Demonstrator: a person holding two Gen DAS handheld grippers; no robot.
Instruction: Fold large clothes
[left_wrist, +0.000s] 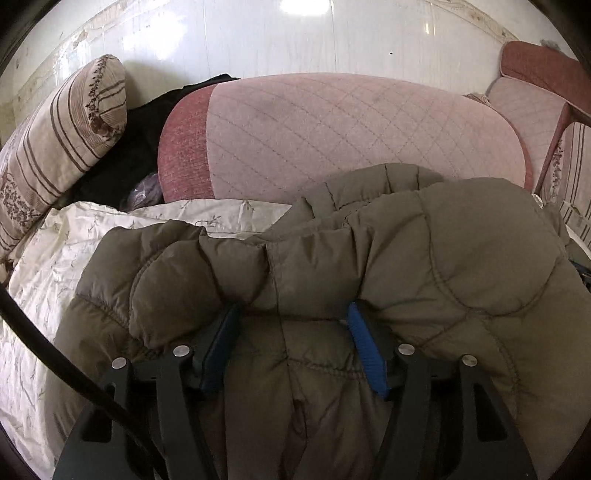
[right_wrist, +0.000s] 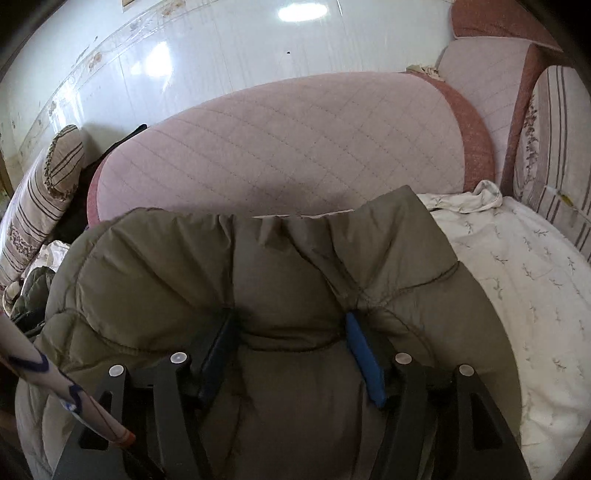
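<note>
Left wrist view: I am looking at the olive quilted jacket (left_wrist: 424, 258) filling the lower half of the frame, lying on the cream floral sheet (left_wrist: 48, 280) of the bed. My left gripper (left_wrist: 293, 314) is sitting with its jaws about half spread, a puffy fold of the jacket bulging between the blue pads (left_wrist: 364, 347); I cannot tell whether they are pressing it. Through the right wrist camera I am seeing the same jacket (right_wrist: 155, 266) bunched under my right gripper (right_wrist: 291, 321), whose jaws are standing at a similar middling width with padding between them; again I cannot tell whether they are gripping. At twelve o'clock the pink quilted headboard (left_wrist: 332, 125) is rising behind the jacket. At ten o'clock a striped pillow (left_wrist: 62, 147) is leaning beside dark clothing (left_wrist: 147, 122). At eight o'clock a black cable (left_wrist: 55, 354) is crossing the sheet.
</note>
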